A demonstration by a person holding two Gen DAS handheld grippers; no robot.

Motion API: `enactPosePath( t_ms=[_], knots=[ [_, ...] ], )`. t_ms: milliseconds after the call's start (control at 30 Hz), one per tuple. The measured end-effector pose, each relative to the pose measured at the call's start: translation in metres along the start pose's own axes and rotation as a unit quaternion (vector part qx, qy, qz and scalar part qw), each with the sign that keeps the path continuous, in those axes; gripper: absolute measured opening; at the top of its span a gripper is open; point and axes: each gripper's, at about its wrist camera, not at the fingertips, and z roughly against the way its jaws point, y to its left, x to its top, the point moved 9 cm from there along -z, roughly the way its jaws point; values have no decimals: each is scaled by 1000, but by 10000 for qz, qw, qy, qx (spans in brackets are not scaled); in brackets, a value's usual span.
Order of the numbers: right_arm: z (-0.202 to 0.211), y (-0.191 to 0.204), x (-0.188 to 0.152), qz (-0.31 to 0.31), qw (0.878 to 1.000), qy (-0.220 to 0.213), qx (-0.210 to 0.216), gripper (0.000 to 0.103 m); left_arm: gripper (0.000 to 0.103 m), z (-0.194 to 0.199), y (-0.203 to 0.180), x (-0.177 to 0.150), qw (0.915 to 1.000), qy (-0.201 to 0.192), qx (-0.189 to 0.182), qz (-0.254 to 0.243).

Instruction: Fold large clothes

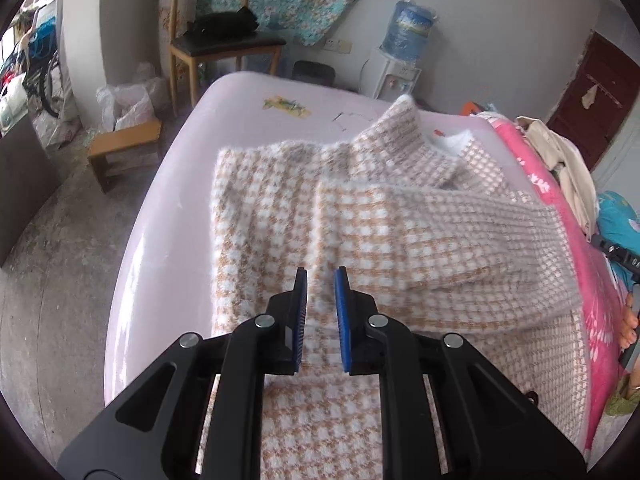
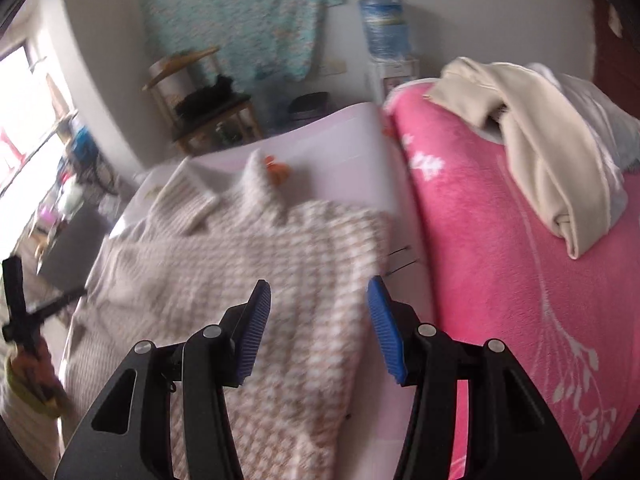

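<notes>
A fuzzy beige-and-white checked sweater [image 1: 400, 232] lies spread on a pale pink table top [image 1: 168, 200], collar at the far end. One sleeve [image 1: 472, 236] lies folded across its body. My left gripper [image 1: 320, 272] hovers over the sweater's lower middle; its blue pads stand a narrow gap apart with nothing between them. In the blurred right wrist view the sweater [image 2: 240, 260] fills the centre. My right gripper [image 2: 319, 284] is open above the sweater's right edge and holds nothing. A hand holding the left gripper's black frame [image 2: 24, 312] shows at the left edge.
A pink flowered blanket [image 2: 500, 260] borders the table top on the right, with a beige garment [image 2: 540, 140] heaped on it. Beyond the far edge stand a wooden chair [image 1: 216, 40], a low stool [image 1: 124, 144] and a water dispenser [image 1: 400, 60]. A small orange object [image 2: 276, 170] lies near the collar.
</notes>
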Motion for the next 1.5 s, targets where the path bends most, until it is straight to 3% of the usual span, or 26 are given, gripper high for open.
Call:
enactPosePath(
  t_ms=[100,167,267,333,433,533,667,733,833,1033,1100,1200,1267,1367,1500],
  knots=[
    [-11,30,-20,477,9983,236,234,59,15,0,-19,-3,9993,113,-335,-99],
    [-24,39,-36,787,9959,450,69,59,17,-6,-27,-8,9992,181,-218,-294],
    [-51,30,-64,929,9905,985,-250,59,19,-26,-26,-28,9976,578,13,-387],
    [-50,26,-69,906,9911,964,-150,59,19,-23,-27,-31,9972,564,30,-497],
    [-36,29,-58,768,9913,1064,-46,59,19,-16,-23,-29,9967,609,117,-528],
    [-20,40,-31,745,9947,689,190,62,19,2,-28,-9,9983,245,-79,-517],
    [-35,43,3,681,9969,399,-6,66,28,-4,-47,18,9982,77,-187,-569],
    [-59,35,8,588,9971,451,-185,66,33,-21,-55,23,9979,144,-161,-608],
    [-95,18,-6,508,9948,789,-386,67,36,-59,-52,5,9951,649,183,-718],
    [-67,17,3,406,9967,500,-495,69,37,-39,-46,6,9968,419,-2,-685],
    [-64,5,5,338,9960,372,-736,72,47,-35,-45,9,9970,329,64,-703],
    [-87,-17,-4,120,9956,595,-713,73,52,-52,-33,0,9956,676,295,-584],
    [-80,-15,-3,213,9947,584,-814,73,52,-50,-33,-1,9957,592,347,-625],
    [-50,0,-2,228,9957,487,-749,73,51,-27,-37,-2,9962,499,352,-628],
    [1,19,-24,156,9982,375,-436,73,63,21,-45,-19,9954,305,351,-840]
  ],
)
